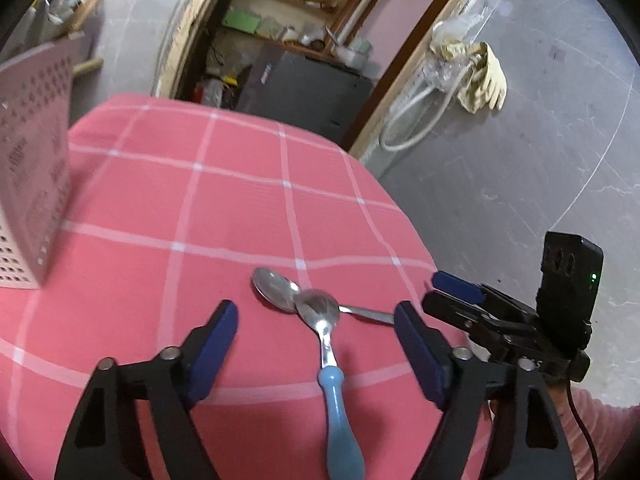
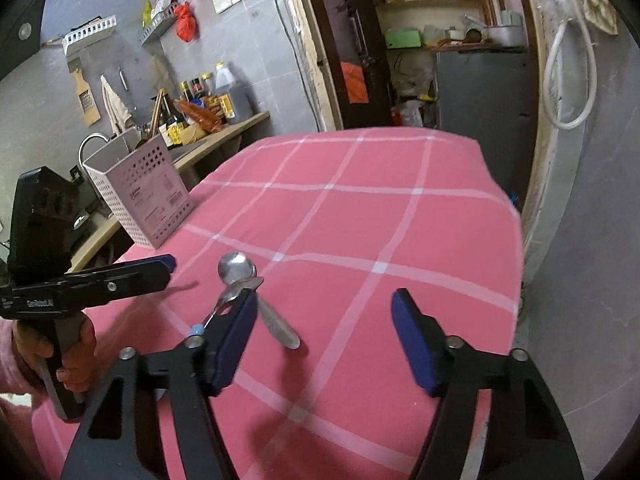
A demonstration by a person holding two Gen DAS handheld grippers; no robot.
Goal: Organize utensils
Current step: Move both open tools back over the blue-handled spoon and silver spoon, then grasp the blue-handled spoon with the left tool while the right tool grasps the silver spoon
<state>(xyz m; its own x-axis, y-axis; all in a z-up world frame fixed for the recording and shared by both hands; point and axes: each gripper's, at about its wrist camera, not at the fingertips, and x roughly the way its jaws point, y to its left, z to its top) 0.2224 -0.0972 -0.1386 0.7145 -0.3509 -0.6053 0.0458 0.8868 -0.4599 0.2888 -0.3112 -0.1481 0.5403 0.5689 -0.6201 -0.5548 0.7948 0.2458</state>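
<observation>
Two spoons lie crossed on the pink checked tablecloth [image 1: 240, 200]. The blue-handled spoon [image 1: 340, 400] points its handle toward me and lies between the fingers of my left gripper [image 1: 316, 308], which is open; the pads do not touch it. The all-metal spoon [image 1: 274, 288] lies under its bowl, handle to the right. In the right wrist view my right gripper [image 2: 324, 300] is open with bare cloth between its fingers. The metal spoon [image 2: 280, 328] and the blue-handled spoon [image 2: 226, 300] lie by its left finger. A perforated pale utensil holder [image 2: 140, 188] stands upright at the table's left.
A hand [image 2: 76, 352] holds the left gripper [image 2: 168, 264]; the right gripper [image 1: 452, 292] shows at the right of the left wrist view. A counter with bottles [image 2: 216, 100] and a tap [image 2: 90, 144] lies left. A dark cabinet [image 1: 308, 88] stands beyond the far edge.
</observation>
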